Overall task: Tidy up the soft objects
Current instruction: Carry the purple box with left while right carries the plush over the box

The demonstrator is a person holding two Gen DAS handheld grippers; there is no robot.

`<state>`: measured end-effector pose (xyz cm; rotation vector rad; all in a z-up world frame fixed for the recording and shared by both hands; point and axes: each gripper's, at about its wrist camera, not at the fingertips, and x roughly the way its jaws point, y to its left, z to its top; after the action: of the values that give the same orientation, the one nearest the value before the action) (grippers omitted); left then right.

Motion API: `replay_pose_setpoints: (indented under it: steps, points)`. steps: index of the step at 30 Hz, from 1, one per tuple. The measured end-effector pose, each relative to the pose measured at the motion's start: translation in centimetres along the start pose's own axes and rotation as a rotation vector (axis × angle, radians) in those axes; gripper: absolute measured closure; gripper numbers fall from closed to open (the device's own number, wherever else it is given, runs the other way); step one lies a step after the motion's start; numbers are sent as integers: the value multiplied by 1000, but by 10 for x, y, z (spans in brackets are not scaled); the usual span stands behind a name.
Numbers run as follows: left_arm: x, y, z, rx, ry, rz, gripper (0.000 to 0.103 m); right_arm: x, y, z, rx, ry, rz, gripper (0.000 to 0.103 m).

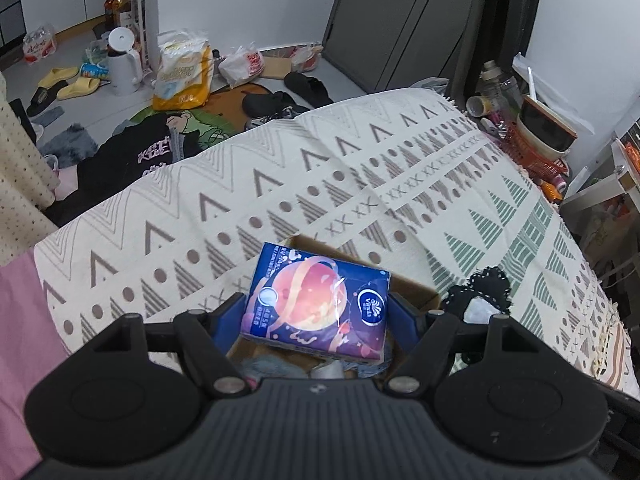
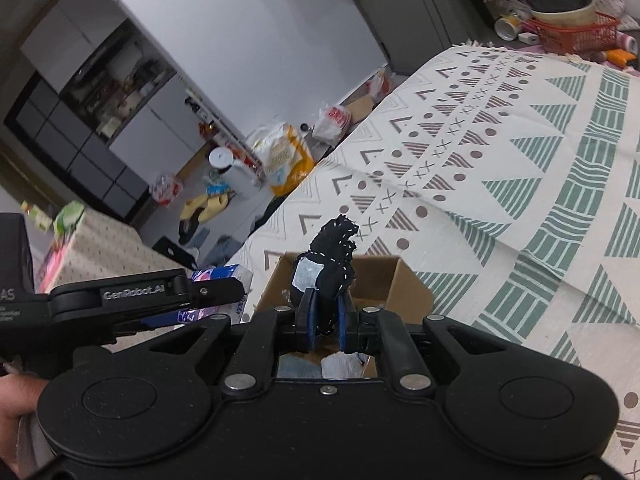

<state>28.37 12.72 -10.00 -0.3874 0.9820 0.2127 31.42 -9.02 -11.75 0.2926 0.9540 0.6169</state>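
My left gripper (image 1: 318, 312) is shut on a blue tissue pack (image 1: 318, 304) with a pink planet print, held just above an open cardboard box (image 1: 416, 292) on the patterned bedspread. My right gripper (image 2: 326, 322) is shut on a black cloth item with white stitching (image 2: 334, 256), held over the same box (image 2: 384, 276). That black item also shows at the right in the left wrist view (image 1: 482, 290). The left gripper's body (image 2: 132, 294) and the tissue pack (image 2: 222, 274) show at the left of the right wrist view. Pale soft items lie inside the box (image 2: 340, 364).
The bedspread (image 1: 360, 176) covers the bed. Beyond its far edge the floor holds slippers (image 1: 68, 84), a white kettle (image 1: 122, 60), bags (image 1: 184, 72) and dark clothes (image 1: 132, 152). An orange basket with bowls (image 1: 544, 140) stands at the right. A pink cloth (image 1: 20, 340) lies at the left.
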Motion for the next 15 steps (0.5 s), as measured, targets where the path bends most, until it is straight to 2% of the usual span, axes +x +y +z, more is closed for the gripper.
replay_pose_setpoints:
  steps: [8,10,12,13,14,15]
  points:
    - [16,21,-13,-31,27,2,29,15,9,-21,-54,107,-38,90]
    - [21,24,-16,-39,35,0,29,20,10,-25,-65,151,-57,84]
    - [26,25,-18,-49,44,-3,29,21,8,-26,-52,167,-87,71]
    - [28,25,-19,-50,47,-5,29,18,6,-24,-53,156,-83,59]
    - [29,24,-19,-48,50,-7,29,15,5,-21,-54,137,-82,53]
    - [30,23,-19,-46,51,-9,29,11,2,-18,-53,118,-88,53]
